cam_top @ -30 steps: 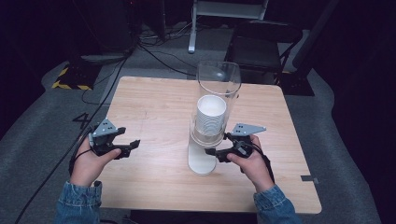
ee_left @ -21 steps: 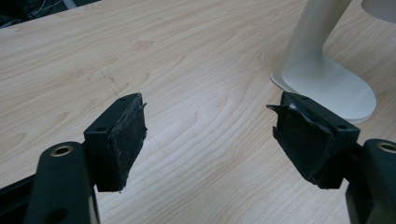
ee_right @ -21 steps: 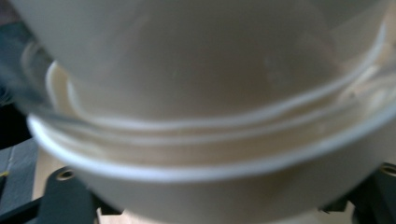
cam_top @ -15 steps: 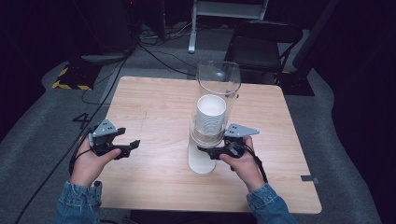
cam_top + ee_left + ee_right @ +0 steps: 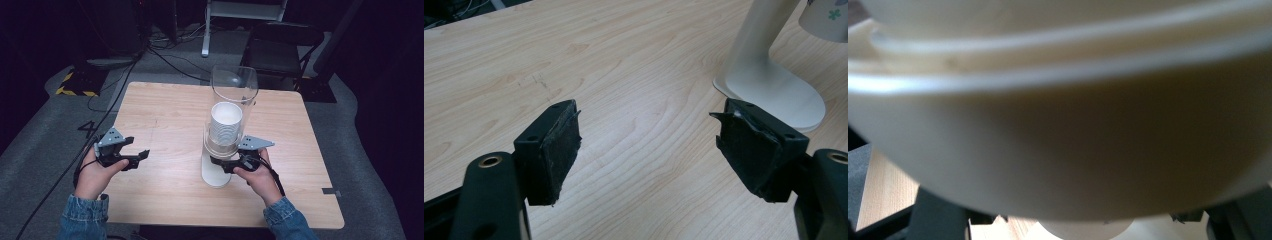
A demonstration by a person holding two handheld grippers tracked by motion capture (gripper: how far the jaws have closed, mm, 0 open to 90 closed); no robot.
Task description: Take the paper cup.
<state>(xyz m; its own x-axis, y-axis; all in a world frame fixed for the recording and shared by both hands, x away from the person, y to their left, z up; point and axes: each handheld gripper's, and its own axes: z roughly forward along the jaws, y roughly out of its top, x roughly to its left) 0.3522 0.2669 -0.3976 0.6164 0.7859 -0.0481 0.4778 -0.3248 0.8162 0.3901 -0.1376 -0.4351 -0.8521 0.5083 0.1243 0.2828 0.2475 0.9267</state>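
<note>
Wooden table (image 5: 165, 115), left gripper (image 5: 649, 150) jaws spread (empty), right gripper (image 5: 225, 165) under cup dispenser (image 5: 231, 125), jaws unclear.

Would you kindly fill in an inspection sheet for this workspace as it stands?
Surface: light wooden table, faint scuffs, otherwise bare.
Job's things: white cup dispenser stand with clear tube holding a stack of paper cups.
Clutter: nothing seen.
Grippers: left tool open over bare wood, holding nothing; right tool at the dispenser's lower end, a cup wall close before its camera, jaw state unclear.
Cables: one trails left off the table; more on the floor behind.
Surroundings: grey carpet, black chair, dark room.
</note>
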